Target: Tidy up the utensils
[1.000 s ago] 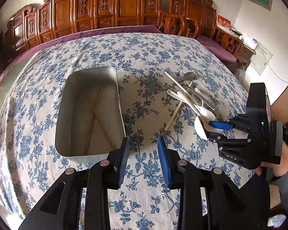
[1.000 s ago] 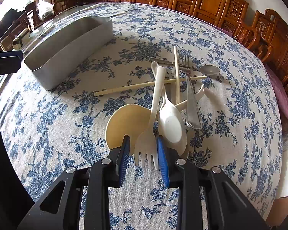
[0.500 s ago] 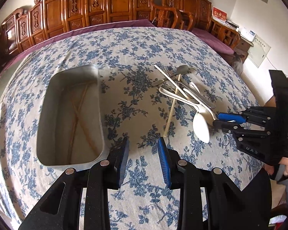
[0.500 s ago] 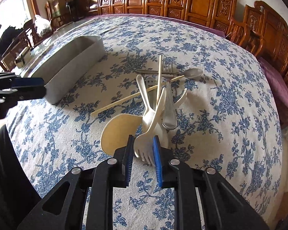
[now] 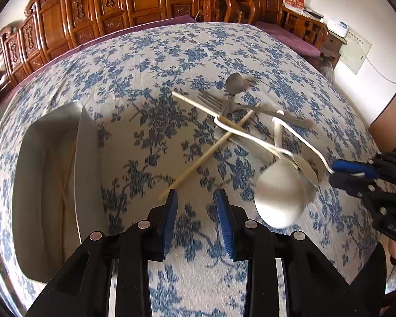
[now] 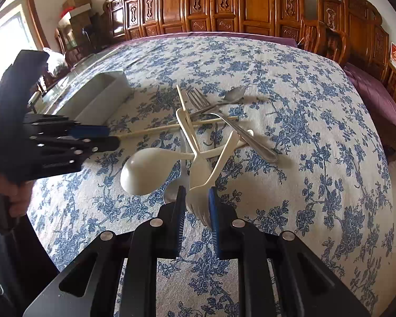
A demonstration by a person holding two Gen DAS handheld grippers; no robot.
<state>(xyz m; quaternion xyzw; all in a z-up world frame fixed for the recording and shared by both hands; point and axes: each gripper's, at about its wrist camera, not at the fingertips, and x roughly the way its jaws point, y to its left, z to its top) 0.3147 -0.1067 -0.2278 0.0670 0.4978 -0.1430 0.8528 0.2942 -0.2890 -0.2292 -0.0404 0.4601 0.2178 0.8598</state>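
Two blue pads of my right gripper (image 6: 196,206) are closing on the tines of a white plastic fork (image 6: 202,198), its handle running toward one o'clock over the utensil pile (image 6: 206,132). My left gripper (image 5: 196,206) is unclenched with nothing between its fingers, angled down at the tablecloth (image 5: 145,79); a chopstick (image 5: 206,153) lies just ahead, the metal tray (image 5: 87,158) at nine o'clock.
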